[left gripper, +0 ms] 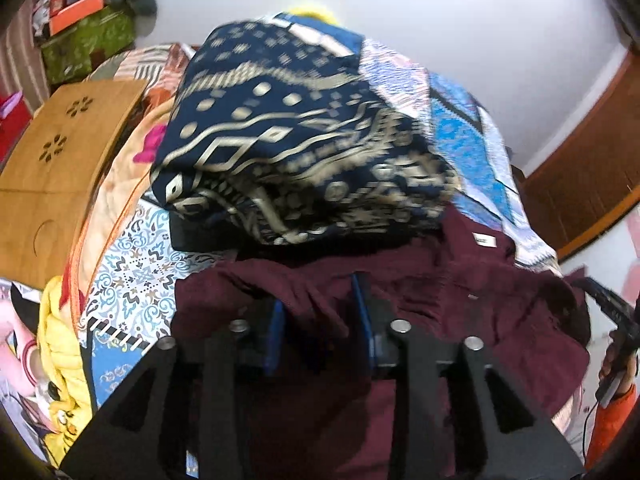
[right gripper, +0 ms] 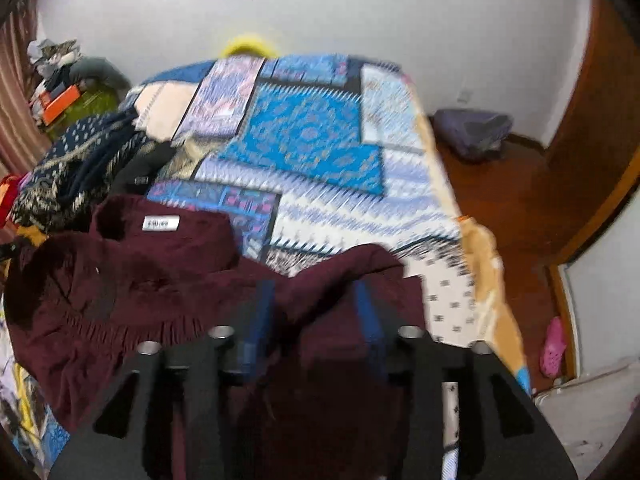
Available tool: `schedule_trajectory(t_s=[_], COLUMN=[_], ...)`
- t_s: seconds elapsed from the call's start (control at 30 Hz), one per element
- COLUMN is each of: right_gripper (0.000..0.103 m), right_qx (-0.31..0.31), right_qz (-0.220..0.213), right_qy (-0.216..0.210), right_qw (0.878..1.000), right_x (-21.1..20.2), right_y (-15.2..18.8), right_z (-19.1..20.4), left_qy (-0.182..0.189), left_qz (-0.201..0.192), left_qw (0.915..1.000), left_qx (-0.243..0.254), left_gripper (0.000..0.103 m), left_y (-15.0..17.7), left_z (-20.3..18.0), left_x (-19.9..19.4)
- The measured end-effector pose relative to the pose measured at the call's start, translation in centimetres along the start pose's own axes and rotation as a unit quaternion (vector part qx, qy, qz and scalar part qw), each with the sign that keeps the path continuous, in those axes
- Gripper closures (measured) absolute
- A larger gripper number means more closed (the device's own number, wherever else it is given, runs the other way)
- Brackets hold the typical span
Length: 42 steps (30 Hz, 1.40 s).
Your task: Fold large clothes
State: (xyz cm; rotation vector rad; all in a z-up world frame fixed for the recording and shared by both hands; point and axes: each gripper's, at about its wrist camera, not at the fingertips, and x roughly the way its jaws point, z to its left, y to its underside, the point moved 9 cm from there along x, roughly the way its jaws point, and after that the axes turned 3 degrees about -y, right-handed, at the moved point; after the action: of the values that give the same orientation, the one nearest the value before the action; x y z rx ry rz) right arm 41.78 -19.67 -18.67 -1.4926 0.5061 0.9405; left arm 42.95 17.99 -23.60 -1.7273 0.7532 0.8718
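**Both claws in the maroon cloth**

My left claw (left gripper: 320,312) stood partly open, its blue-padded fingers (left gripper: 362,304) apart with a bunched ridge of the maroon garment (left gripper: 460,300) lying in the gap. The cloth filled the space between the pads and draped down over the black frame beneath, but the jaws were not pressed tight on it, so I could not tell whether I truly had a hold or only had the fabric resting between them.

My right claw (right gripper: 316,312) stood much the same: fingers parted, a raised fold of the same maroon garment (right gripper: 160,280) humped up between the blue pads (right gripper: 366,312). That view was blurred, and I could not say whether the pads pinched the fold.

The garment lay spread across the near edge of the bed, on the patterned blue bedspread (right gripper: 304,140). Its collar with a white label (right gripper: 161,223) pointed away from me, left of my right claw, and a gathered seam ran across the cloth just ahead of that claw's left finger.

Just beyond the garment, a heap of navy cloth printed in gold (left gripper: 288,140) sat on the bedspread, its near edge overhanging the maroon fabric. A wooden lap table (left gripper: 60,160) lay at the far left of the bed in my left view.
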Motion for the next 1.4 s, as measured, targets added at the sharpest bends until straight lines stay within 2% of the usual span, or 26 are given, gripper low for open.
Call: schedule_trajectory(t_s=[0.07, 0.13, 0.23, 0.37, 0.43, 0.53, 0.7, 0.77, 0.9, 1.03, 1.2, 1.27, 1.4], right_gripper=[0.044, 0.043, 0.042, 0.040, 0.040, 0.040, 0.040, 0.040, 0.040, 0.040, 0.037, 0.037, 0.041], right_qx=[0.001, 0.002, 0.011, 0.030, 0.041, 0.063, 0.131, 0.165, 0.216, 0.260, 0.303, 0.302, 0.298], right_qz=[-0.026, -0.035, -0.035, -0.025, -0.019, 0.002, 0.025, 0.051, 0.076, 0.068, 0.053, 0.050, 0.036], right_qy=[0.007, 0.004, -0.011, -0.033, -0.040, -0.060, -0.067, -0.073, -0.091, -0.122, -0.138, -0.138, -0.126], right_qw=[1.000, 0.999, 0.999, 0.999, 0.998, 0.996, 0.989, 0.982, 0.969, 0.955, 0.941, 0.942, 0.945], right_x=[-2.0, -3.4, -5.1, -6.4, -6.5, -6.4, -5.6, -4.3, -2.6, -1.2, 0.1, 0.5, 0.9], right_y=[-0.3, -0.4, 0.1, 1.8, 2.8, 4.9, 8.4, 9.7, 11.5, 11.3, 10.4, 10.2, 9.7], right_z=[-0.1, 0.1, 0.4, 0.6, 0.4, -0.1, -1.9, -2.7, -3.3, -3.0, -3.0, -2.7, -2.8], left_qy=[-0.007, -0.013, -0.018, -0.024, -0.024, -0.030, -0.039, -0.037, -0.025, 0.027, 0.111, 0.124, 0.119], left_qz=[-0.007, -0.016, -0.043, -0.088, -0.103, -0.105, -0.076, -0.064, -0.038, 0.001, 0.040, 0.047, 0.058], left_qw=[0.9998, 0.9995, 0.9985, 0.9956, 0.9943, 0.9941, 0.9947, 0.9944, 0.9929, 0.9878, 0.9716, 0.9668, 0.9604], left_qx=[0.015, 0.023, 0.027, 0.020, 0.013, -0.001, -0.058, -0.076, -0.110, -0.153, -0.205, -0.219, -0.245], left_gripper=[0.068, 0.064, 0.033, 0.018, 0.015, 0.014, 0.014, 0.014, 0.014, 0.014, 0.014, 0.014, 0.014], left_y=[0.2, 0.3, 0.1, -0.2, 0.3, 1.6, 4.9, 6.1, 8.7, 10.8, 11.7, 11.6, 11.2], left_z=[-0.7, -1.1, -1.5, -1.2, -0.7, 0.7, 4.1, 5.0, 6.3, 6.0, 4.0, 3.5, 3.3], left_x=[-1.6, -2.9, -5.6, -9.1, -10.5, -11.2, -9.8, -8.9, -7.0, -4.4, -1.3, -0.3, 2.2])
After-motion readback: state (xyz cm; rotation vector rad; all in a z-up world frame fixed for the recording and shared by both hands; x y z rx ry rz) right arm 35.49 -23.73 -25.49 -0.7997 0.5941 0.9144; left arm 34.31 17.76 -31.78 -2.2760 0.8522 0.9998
